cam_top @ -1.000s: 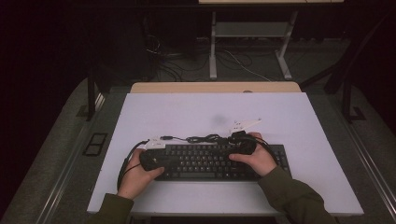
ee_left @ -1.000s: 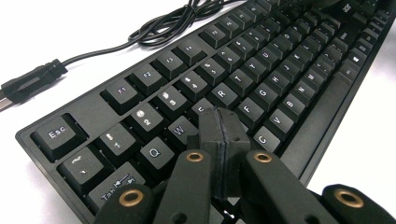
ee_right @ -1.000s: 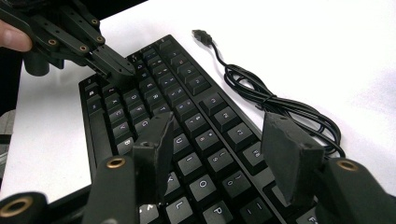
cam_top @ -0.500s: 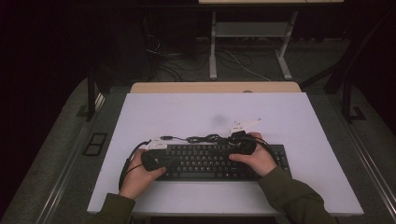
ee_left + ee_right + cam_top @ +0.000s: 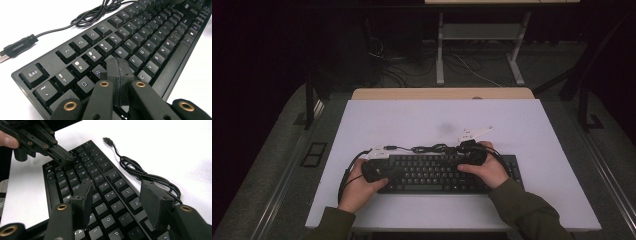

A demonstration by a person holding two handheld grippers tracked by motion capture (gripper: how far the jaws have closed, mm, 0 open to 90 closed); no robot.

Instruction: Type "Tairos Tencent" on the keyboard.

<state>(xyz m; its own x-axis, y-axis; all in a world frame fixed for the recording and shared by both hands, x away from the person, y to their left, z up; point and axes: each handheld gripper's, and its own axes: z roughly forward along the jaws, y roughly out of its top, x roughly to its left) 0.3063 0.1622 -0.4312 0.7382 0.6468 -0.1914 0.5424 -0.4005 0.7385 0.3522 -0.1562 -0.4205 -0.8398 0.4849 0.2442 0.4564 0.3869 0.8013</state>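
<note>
A black keyboard [image 5: 432,172] lies near the front of the white table [image 5: 437,120]. My left gripper [image 5: 384,171] is shut with nothing in it. Its joined tips [image 5: 117,65] rest on or just above the keys [image 5: 120,52] near W and E; I cannot tell whether they touch. My right gripper [image 5: 462,161] hovers over the keyboard's right half with its jaws wide open. Its fingers [image 5: 83,193] straddle several keys, and nothing is between them. The right gripper view takes in the left gripper [image 5: 63,157] at the keyboard's [image 5: 100,185] far end.
The keyboard's black cable [image 5: 429,148] lies coiled just behind it and ends in a loose USB plug [image 5: 17,47]. The plug [image 5: 107,140] lies free on the table. Bare white tabletop extends behind and to both sides. A second desk's legs [image 5: 439,55] stand beyond.
</note>
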